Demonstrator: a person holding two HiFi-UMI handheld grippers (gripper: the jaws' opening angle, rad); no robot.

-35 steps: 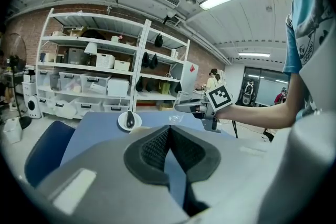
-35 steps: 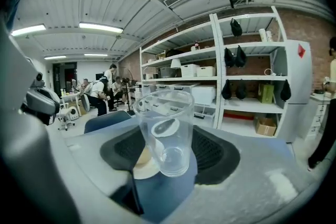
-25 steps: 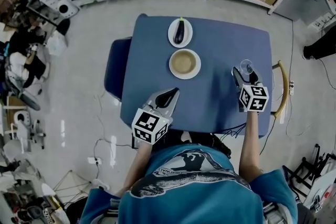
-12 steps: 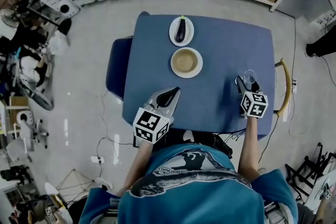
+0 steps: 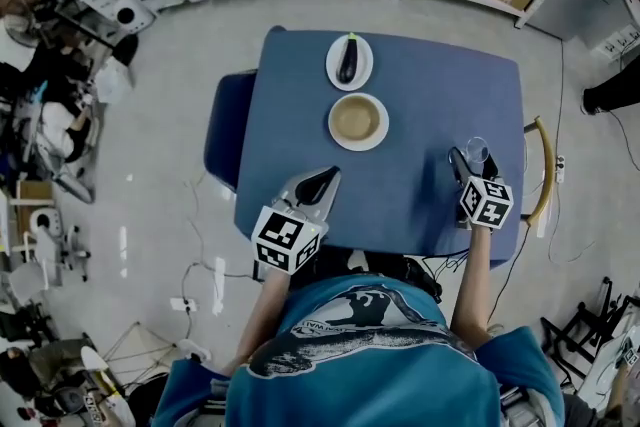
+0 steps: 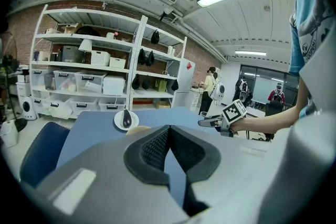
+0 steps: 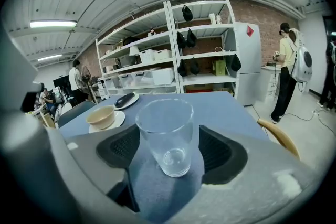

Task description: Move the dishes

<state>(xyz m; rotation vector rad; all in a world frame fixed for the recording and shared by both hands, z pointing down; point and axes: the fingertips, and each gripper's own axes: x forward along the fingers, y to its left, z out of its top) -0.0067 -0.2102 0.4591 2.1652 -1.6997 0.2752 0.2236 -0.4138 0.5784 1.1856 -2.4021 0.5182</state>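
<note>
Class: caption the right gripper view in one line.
Empty glass upright on the blue table, between parted jaws of the right gripper.

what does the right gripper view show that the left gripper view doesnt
Only the right gripper view: a clear glass standing between its open fingers, untouched. Only the left gripper view: its own fingers shut on nothing, and the right gripper itself. Both: the eggplant plate, the tan bowl, the blue table, the shelves.

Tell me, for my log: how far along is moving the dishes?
Nothing looks finished. In hand: the open right gripper straddles the clear drinking glass on the blue table. Remaining: beige bowl on white saucer, white plate with dark aubergine. Left gripper shut, empty.
</note>
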